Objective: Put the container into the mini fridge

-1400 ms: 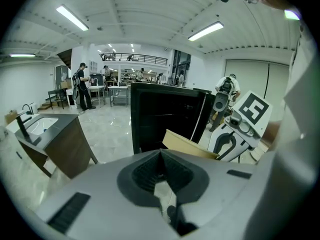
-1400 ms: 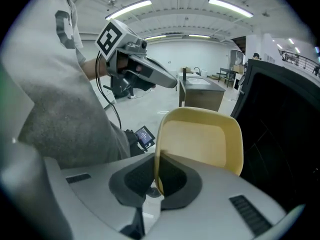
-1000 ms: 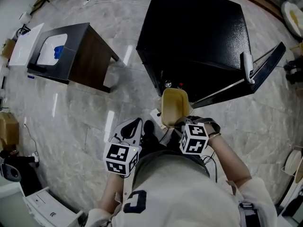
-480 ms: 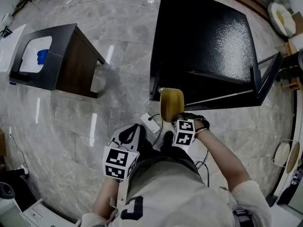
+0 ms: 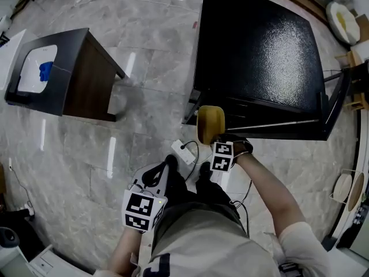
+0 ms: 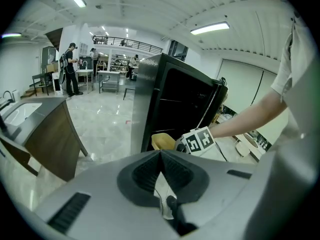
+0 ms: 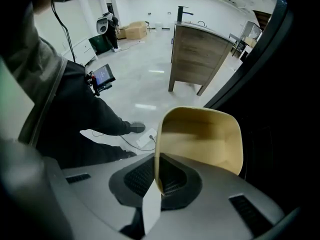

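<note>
In the head view the black mini fridge (image 5: 259, 56) stands ahead, its door (image 5: 334, 105) swung open to the right. A yellow container (image 5: 210, 124) is tipped on edge just in front of the fridge's open front. My right gripper (image 5: 215, 143) is shut on its rim. The right gripper view shows the container (image 7: 202, 136) with its hollow facing the camera and the jaws pinched on its left wall. My left gripper (image 5: 168, 161) hangs low by my body, shut and holding nothing. Its view shows the fridge (image 6: 165, 104) and the container (image 6: 162, 141) ahead.
A dark wooden side table (image 5: 86, 79) with a white basin and a blue item stands to the left. A white power strip (image 5: 185, 153) with a cable lies on the marble floor by my feet. Plates (image 5: 344, 186) sit at far right. People (image 6: 67, 69) stand far off.
My right arm has stretched out from my body and carried the container closer to the fridge's front. The left gripper has sunk a little lower beside me.
</note>
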Demonstrator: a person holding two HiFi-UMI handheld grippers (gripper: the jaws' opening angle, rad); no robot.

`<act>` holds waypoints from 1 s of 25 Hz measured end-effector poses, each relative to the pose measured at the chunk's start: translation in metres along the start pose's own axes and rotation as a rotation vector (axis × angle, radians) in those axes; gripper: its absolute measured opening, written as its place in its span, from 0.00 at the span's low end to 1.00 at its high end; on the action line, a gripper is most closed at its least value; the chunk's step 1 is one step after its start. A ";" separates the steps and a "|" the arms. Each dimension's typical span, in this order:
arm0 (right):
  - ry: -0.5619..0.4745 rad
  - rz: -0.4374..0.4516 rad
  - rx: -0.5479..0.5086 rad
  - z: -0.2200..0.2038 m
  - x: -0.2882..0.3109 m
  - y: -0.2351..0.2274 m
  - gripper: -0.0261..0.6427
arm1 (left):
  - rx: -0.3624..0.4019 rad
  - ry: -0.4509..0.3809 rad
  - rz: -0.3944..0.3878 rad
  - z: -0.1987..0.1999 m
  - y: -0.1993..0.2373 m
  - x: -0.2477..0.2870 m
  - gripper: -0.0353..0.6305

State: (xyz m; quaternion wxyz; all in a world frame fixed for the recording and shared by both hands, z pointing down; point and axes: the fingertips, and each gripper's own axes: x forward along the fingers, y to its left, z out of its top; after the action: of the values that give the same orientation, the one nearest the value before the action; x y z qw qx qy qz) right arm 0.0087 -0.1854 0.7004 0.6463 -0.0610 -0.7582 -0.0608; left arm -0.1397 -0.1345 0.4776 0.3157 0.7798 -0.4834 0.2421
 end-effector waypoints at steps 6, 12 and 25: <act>0.022 -0.028 -0.013 -0.006 0.023 -0.019 0.09 | -0.026 0.028 -0.001 -0.012 0.003 0.003 0.14; 0.027 -0.071 -0.017 -0.006 0.037 -0.046 0.09 | -0.043 0.044 -0.004 -0.018 0.005 0.010 0.14; 0.030 -0.157 -0.015 -0.010 0.054 -0.089 0.09 | -0.049 0.074 -0.012 -0.025 0.008 0.019 0.14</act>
State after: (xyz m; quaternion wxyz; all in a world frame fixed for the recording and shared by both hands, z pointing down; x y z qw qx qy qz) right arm -0.0055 -0.2740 0.7539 0.6502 -0.0054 -0.7505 -0.1178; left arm -0.1413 -0.1304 0.5100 0.3541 0.7650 -0.4726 0.2571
